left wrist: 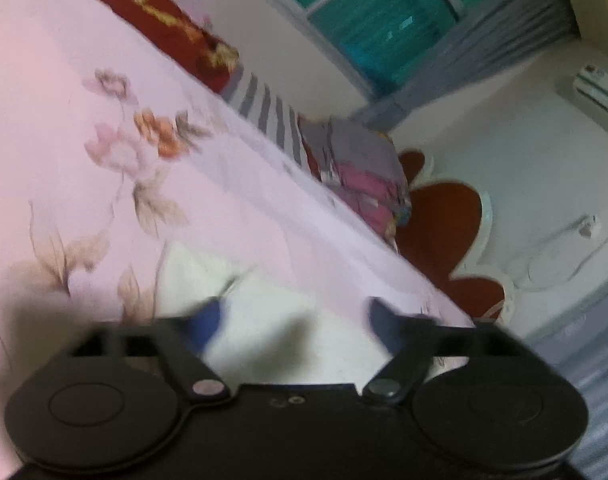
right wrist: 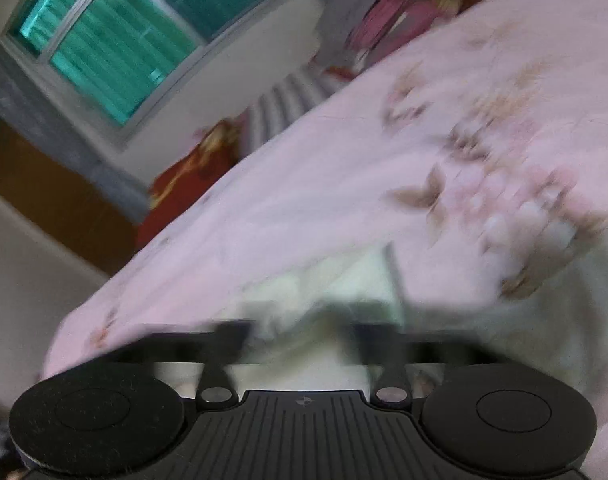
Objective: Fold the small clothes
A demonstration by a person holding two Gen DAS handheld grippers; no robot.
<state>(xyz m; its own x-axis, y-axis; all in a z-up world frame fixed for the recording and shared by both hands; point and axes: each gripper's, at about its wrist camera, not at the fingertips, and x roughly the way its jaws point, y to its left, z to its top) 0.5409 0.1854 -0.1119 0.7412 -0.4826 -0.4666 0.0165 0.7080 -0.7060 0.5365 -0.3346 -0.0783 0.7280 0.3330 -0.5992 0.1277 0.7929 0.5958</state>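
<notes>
A small white garment (left wrist: 264,312) lies on the pink floral bedsheet (left wrist: 104,140), right in front of my left gripper (left wrist: 294,322). The left jaws stand wide apart with nothing between them, blue tips over the cloth. In the right wrist view the same white garment (right wrist: 344,292) lies bunched in front of my right gripper (right wrist: 300,336). The frame is blurred by motion. The right jaws stand apart, with white cloth showing in the gap; I cannot tell if they touch it.
A pile of folded clothes (left wrist: 356,168) and a striped cloth (left wrist: 264,108) lie at the bed's far edge, with a red pillow (left wrist: 172,28) beside them. A teal window (right wrist: 116,40) and white wall stand behind. The bedsheet (right wrist: 384,160) spreads widely.
</notes>
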